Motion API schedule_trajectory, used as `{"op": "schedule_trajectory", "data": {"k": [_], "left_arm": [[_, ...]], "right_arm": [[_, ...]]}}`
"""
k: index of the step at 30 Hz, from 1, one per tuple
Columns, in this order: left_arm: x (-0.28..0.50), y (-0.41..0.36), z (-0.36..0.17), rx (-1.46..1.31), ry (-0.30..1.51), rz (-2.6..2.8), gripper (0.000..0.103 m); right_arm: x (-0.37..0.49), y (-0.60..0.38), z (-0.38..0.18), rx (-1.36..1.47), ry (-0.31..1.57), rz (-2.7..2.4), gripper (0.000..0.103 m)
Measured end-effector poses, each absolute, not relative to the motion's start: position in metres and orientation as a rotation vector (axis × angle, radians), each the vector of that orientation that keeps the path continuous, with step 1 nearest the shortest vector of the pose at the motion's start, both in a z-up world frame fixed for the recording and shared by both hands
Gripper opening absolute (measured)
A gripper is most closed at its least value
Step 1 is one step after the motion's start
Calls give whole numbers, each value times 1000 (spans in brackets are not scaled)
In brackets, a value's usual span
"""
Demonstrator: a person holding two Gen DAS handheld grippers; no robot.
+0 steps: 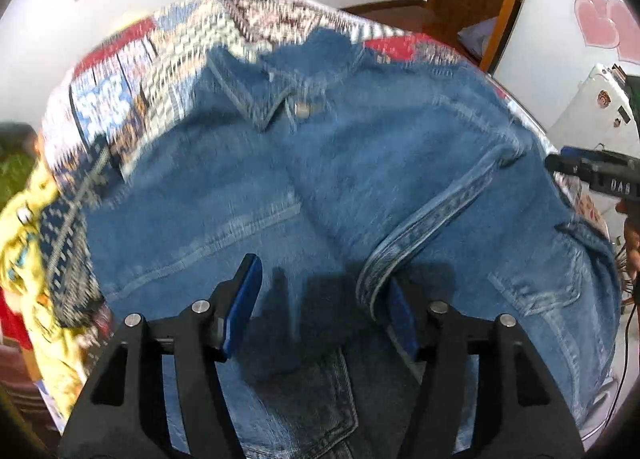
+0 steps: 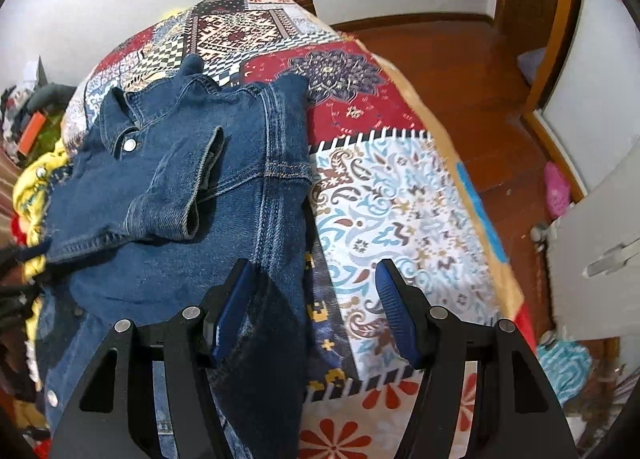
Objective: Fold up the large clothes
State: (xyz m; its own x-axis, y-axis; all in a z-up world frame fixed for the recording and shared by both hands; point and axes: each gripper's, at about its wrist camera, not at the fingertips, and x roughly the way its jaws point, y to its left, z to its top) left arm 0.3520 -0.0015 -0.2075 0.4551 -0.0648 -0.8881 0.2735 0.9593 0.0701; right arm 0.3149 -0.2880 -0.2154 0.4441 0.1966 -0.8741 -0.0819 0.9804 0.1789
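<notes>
Left wrist view: left gripper (image 1: 322, 311) gapes empty over the heavy, limp jacket (image 1: 320, 179); grab the cuff (image 1: 380, 271) at 3 o'clock.

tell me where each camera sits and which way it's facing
Left wrist: sits on the left gripper, looks down along its open fingers onto the denim jacket; the right gripper shows at the right edge.
Right wrist: sits on the right gripper, looks down past its open fingers at the jacket's right side and the patterned bedspread.
Shared: the jacket with its folded-in sleeve, bedspread, wooden floor.
</notes>
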Motion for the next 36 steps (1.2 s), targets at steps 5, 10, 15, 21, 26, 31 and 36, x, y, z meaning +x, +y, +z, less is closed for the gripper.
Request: {"op": "schedule_trajectory", "data": {"k": [5,10,15,21,26,31,36], "left_arm": [[361,-33,-188,282,1026,-284,62],[367,-86,-196,372,1025,-395,65],[377,-131,-227,482,1047,-459,65],[399,-135,-242,325,1065,-506,43],[407,-109,-219,158,1052,-551,23],[398,-65,-169,91,940,-494,18],[379,3,-121,35,818,-382,17]], "right_arm": [[311,-287,-200,98,1054,172,59],[308,-285,-185,122,1016,196,59],[306,-285,-184,99,1001,180,63],[304,-288,-196,42,1023,137,66],[305,-288,-206,35,1058,141,66],[306,-281,-205,17,1057,157,66],[307,-269,-196,-5,1027,179,66]]}}
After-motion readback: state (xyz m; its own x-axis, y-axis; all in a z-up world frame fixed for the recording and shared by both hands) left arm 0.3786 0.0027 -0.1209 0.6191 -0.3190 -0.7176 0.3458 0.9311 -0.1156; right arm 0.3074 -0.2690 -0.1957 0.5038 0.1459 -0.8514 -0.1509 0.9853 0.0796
